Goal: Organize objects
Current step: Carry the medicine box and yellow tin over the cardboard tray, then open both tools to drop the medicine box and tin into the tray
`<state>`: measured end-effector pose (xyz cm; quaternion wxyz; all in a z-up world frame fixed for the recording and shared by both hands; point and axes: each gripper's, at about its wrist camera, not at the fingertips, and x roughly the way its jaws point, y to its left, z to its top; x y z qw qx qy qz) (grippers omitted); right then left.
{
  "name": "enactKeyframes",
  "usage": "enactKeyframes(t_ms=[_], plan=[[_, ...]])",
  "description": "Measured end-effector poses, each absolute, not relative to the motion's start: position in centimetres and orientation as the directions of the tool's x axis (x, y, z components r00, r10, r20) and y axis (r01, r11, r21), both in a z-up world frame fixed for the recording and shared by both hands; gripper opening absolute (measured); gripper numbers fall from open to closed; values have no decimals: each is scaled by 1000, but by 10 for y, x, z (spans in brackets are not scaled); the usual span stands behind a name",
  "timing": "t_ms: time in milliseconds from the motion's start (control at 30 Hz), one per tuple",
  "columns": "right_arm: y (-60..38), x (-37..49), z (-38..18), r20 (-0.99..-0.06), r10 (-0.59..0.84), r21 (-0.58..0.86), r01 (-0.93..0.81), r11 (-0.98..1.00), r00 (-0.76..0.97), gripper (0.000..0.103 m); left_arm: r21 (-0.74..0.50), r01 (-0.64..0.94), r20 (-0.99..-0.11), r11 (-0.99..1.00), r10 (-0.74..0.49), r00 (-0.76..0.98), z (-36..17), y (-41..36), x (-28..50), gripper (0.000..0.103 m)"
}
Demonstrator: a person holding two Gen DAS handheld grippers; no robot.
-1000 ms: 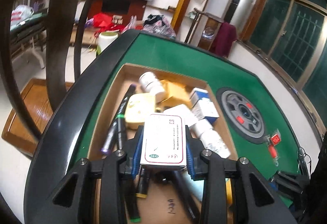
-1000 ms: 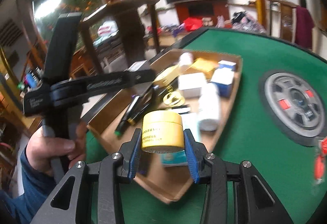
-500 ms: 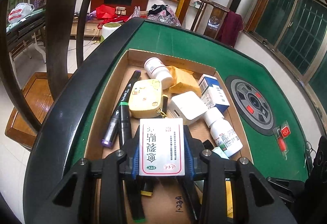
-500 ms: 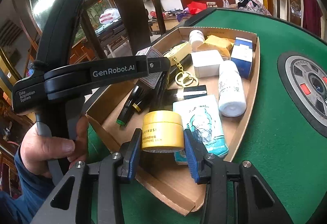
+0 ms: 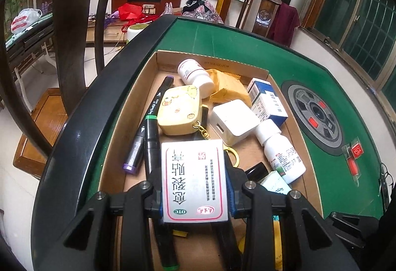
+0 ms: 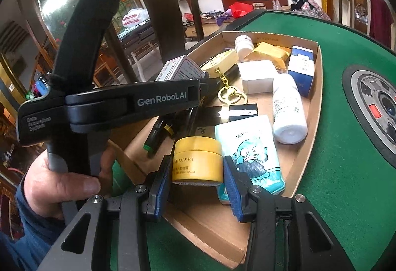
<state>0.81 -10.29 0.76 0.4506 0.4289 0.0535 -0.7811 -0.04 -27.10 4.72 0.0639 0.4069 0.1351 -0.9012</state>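
Low in both frames, over the cardboard tray (image 5: 138, 87), the left gripper (image 5: 194, 186) clamps a medicine box (image 5: 194, 182) while the right gripper (image 6: 198, 184), jaws opening, releases the yellow balm jar (image 6: 196, 159) for sorting.

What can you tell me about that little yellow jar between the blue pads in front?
The yellow jar is a short round tub, plastic by the look, with a screw lid of the same yellow and pale lettering that ends in "BALM". It stands upright between the right gripper's blue pads, whose jaws are opening; a slim gap shows at the right pad. It sits low over the near corner of the cardboard tray, beside a pale blue cartoon pouch.
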Motion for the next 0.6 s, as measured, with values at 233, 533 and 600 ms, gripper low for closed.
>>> enactKeyframes(t_ms=[233, 533, 600], plan=[[-98, 11, 12, -710, -662, 285, 762, -581, -239, 49, -190, 240, -757, -952, -14, -653, 45, -273, -2, 38], [-85, 8, 24, -678, -680, 286, 752, -594, -279, 52, -248, 233, -702, -940, 8, -713, 58, -276, 3, 60], [-81, 5, 25, -671, -686, 300, 743, -598, -281, 53, -267, 233, -685, -935, 14, -729, 61, -279, 5, 61]])
